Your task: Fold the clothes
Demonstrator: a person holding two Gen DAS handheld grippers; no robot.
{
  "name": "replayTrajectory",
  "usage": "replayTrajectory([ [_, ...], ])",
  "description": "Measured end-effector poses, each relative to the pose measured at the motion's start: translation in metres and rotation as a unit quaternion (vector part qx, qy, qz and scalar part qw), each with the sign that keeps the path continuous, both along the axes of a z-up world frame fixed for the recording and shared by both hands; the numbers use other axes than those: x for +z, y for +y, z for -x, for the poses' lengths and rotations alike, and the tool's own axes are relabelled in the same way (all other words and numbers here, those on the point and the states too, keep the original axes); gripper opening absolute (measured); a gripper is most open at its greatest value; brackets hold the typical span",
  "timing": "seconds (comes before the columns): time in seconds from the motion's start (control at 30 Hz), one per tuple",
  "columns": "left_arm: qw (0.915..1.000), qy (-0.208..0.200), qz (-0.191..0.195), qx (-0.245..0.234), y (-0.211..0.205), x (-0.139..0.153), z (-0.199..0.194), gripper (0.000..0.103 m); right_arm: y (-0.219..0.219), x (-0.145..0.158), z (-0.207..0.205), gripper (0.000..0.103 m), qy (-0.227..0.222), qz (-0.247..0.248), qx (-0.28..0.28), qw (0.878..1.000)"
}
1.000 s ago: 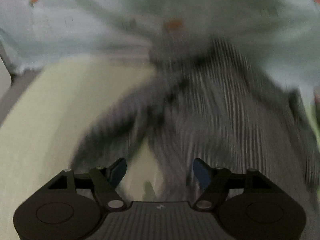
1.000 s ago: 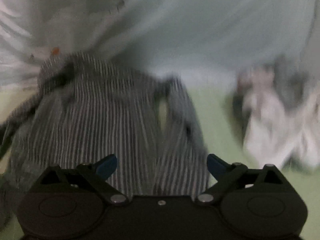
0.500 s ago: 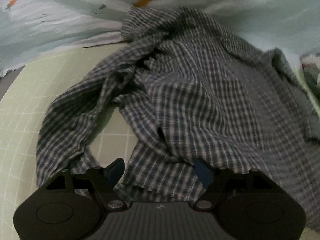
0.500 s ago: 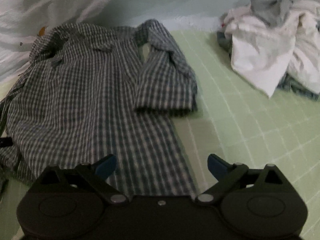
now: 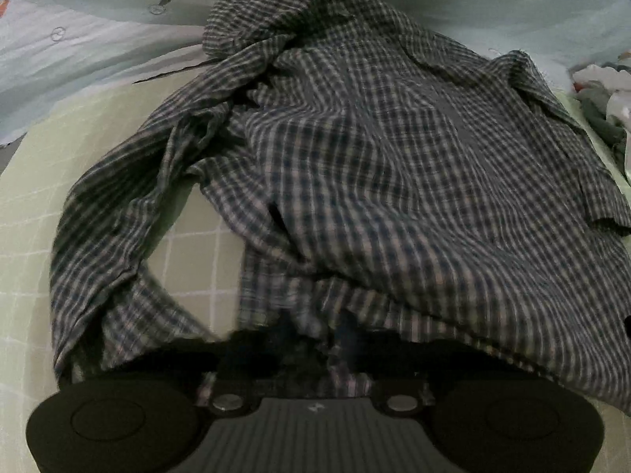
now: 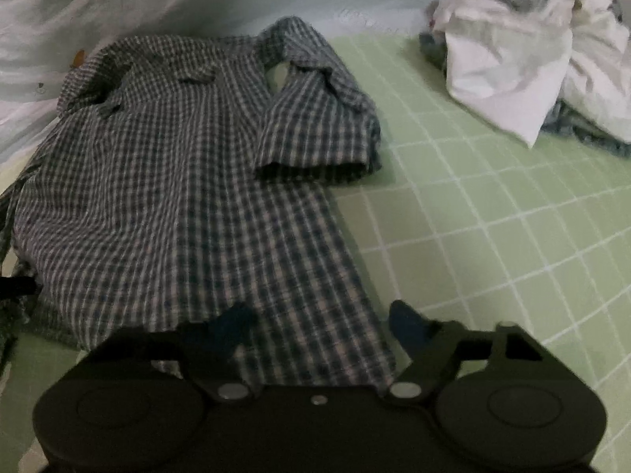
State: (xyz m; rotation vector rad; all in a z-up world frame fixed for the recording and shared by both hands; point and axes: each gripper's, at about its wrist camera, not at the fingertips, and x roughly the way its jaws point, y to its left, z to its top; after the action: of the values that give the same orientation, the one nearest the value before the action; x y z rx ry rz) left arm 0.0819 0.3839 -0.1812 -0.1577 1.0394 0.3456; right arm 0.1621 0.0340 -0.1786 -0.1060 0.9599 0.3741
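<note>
The left gripper (image 5: 315, 335) sits buried in the shirt (image 5: 374, 165) hem, fingers close together and apparently pinching cloth. The right gripper (image 6: 321, 325) stands apart, straddling the hem's right corner, shirt spread ahead of it on the green mat (image 6: 493, 236). The step looks like gripping the hem; closing the right seems due. No readable writing.

We find no readable text, label, brand name or number in either view. The nearest thing to a sign is a small pale mark on the ribbed body of the left gripper (image 5: 314, 331), seen in the left wrist view, too small to make out.
</note>
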Motion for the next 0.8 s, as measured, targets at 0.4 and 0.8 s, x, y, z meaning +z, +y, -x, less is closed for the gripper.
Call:
replayTrajectory([
  [0.4, 0.9960, 0.019, 0.005, 0.087, 0.001, 0.007, 0.093, 0.005, -0.016, 0.006, 0.031, 0.004, -0.014, -0.004, -0.004, 1.000],
  [0.8, 0.9790, -0.014, 0.033, 0.201, 0.022, 0.035, 0.198, 0.005, -0.022, 0.014, 0.100, 0.003, -0.022, 0.004, 0.030, 0.999],
])
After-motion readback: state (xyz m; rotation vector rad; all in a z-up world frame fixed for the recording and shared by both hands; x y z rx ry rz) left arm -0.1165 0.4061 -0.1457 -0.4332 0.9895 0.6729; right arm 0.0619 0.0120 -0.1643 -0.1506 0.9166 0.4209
